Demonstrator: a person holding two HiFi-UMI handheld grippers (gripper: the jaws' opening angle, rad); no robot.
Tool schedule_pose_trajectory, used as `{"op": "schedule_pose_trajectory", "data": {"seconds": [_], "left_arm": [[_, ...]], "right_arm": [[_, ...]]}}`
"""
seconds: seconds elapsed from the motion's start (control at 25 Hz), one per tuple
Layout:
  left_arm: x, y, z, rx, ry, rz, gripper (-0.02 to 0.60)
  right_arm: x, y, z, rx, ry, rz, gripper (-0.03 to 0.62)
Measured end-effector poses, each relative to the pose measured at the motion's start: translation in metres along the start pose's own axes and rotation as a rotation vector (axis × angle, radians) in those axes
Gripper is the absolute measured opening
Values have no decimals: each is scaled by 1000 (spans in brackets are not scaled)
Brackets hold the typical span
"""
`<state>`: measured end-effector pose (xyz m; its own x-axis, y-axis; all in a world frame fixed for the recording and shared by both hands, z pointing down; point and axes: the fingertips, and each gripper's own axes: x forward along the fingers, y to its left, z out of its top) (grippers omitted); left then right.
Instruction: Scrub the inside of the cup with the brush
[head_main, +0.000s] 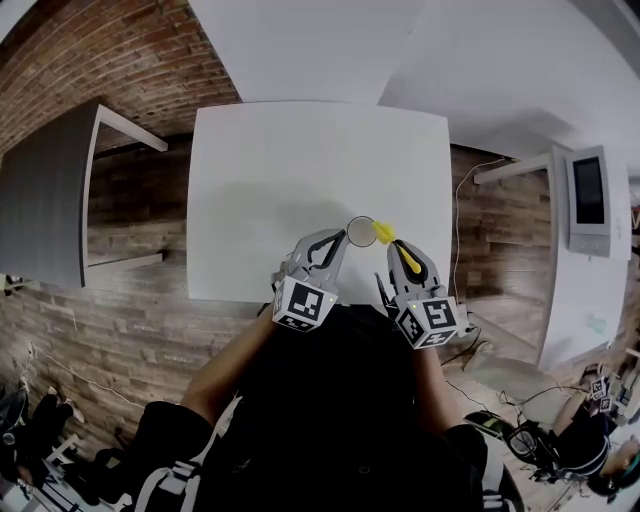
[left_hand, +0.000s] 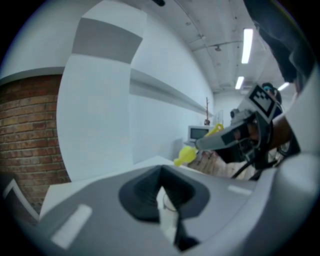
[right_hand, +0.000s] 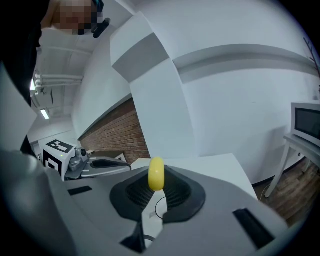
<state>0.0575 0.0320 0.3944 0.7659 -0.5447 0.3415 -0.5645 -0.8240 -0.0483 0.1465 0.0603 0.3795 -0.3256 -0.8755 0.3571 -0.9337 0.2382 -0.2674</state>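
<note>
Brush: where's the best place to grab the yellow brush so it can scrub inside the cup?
By the handle, coming from its back end. The brush is long and thin, with its scrubbing head at the front, so a grip on the handle leaves that head sticking out toward the cup. The right gripper seems to hold it just that way.

Right claw (right_hand: 155, 190) grips yellow brush (right_hand: 156, 173) over white table (right_hand: 216, 163).

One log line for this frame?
left gripper: shut on cup | right gripper: shut on brush | brush head beside cup, not inside
</note>
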Motion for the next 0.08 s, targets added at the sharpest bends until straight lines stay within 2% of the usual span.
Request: {"op": "schedule_pose_trajectory", "data": {"seconds": [0.08], "left_arm": [[0, -2, 1, 3, -5, -1, 3]], "right_arm": [[-2, 1, 0, 1, 0, -1, 28]]}}
